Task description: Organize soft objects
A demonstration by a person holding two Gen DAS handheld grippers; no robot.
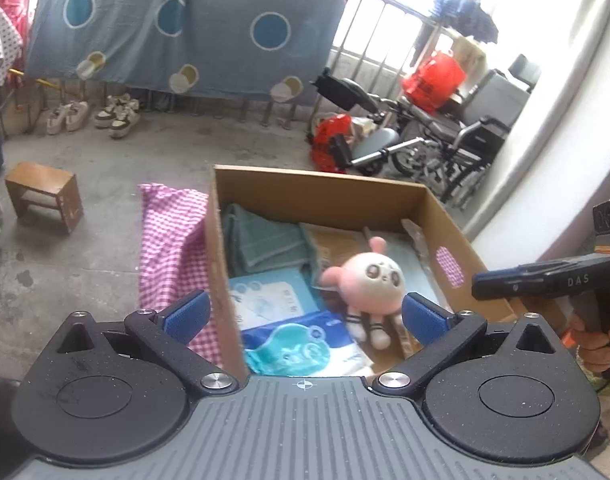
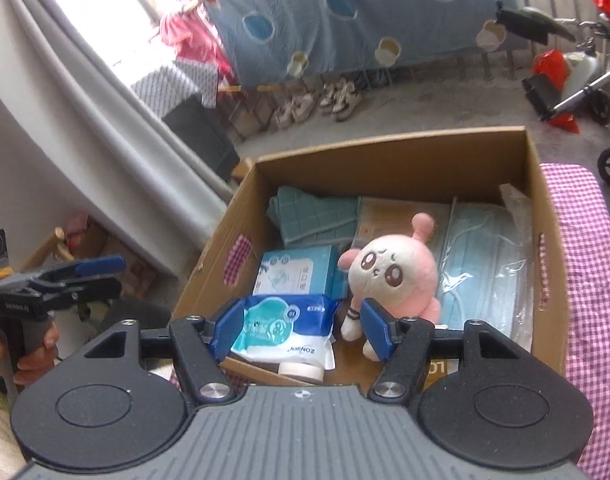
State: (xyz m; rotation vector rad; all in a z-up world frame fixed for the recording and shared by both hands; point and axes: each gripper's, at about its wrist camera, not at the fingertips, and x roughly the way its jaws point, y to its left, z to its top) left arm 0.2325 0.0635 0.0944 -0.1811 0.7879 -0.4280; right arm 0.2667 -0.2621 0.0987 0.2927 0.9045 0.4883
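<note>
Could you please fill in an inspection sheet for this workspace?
Surface: pink checked cloth under the cardboard box.
Job's things: pink plush toy, wet wipes pack, folded green towel, bagged face masks and a blue carton, all in the box.
Clutter: nothing seen.
Grippers: left gripper and right gripper, jaws open, empty.
Cables: nothing seen.
Surroundings: wooden stool, shoes, wheelchair, hanging blue sheet.

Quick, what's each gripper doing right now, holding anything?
Left gripper: open wide, holding nothing, above the cardboard box.
Right gripper: open, holding nothing; the wipes pack lies below, between its pads.
</note>
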